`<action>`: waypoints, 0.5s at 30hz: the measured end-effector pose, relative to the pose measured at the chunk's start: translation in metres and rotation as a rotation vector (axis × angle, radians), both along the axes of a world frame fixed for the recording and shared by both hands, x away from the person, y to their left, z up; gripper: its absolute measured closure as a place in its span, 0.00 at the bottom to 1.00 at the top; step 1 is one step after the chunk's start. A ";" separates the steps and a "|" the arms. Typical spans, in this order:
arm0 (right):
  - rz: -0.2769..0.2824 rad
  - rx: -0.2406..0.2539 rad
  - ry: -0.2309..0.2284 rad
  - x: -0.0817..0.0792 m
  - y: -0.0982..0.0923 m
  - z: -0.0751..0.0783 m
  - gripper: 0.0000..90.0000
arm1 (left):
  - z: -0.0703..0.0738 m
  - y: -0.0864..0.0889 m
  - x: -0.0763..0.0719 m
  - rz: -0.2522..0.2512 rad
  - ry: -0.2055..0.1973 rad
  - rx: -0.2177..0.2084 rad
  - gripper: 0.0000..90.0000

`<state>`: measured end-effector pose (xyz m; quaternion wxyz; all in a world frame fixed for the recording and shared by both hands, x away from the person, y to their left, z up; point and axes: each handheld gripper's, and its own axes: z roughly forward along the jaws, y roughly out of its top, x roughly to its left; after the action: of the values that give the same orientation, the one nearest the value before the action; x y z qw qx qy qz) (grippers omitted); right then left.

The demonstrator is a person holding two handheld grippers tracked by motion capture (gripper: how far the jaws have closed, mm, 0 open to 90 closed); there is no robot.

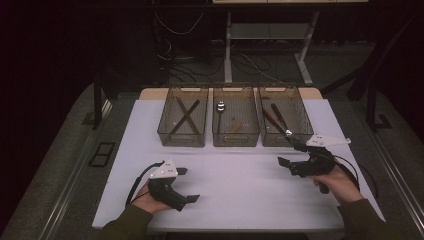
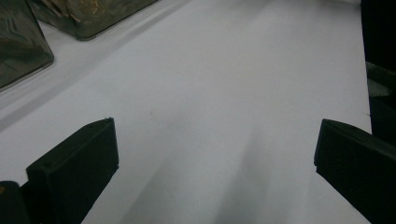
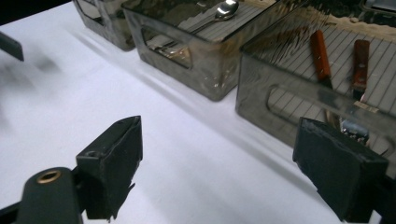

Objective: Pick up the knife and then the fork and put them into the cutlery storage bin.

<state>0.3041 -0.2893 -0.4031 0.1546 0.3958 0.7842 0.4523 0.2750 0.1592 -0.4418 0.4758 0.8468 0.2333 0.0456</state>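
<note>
Three clear bins stand in a row at the back of the white table. The left bin holds two crossed dark sticks. A spoon lies in the middle bin. The right bin holds knives with red-brown handles. My left gripper rests low at the front left, open and empty. My right gripper hovers just in front of the right bin, open, with nothing between its jaws. The right gripper view shows the spoon and the knife handles close ahead.
Bare white tabletop lies between the two grippers and in front of the bins. The table's edges drop to a dark floor on both sides. Desk legs and cables stand behind the bins. A cable trails from the left gripper.
</note>
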 end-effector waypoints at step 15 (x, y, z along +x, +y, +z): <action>0.015 0.025 0.015 -0.033 0.000 -0.027 0.18 | 0.000 0.000 0.000 -0.001 -0.002 0.001 0.00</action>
<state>0.2708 -0.2891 -0.4302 0.1405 0.3952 0.7824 0.4604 0.2746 0.1592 -0.4414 0.4758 0.8471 0.2323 0.0464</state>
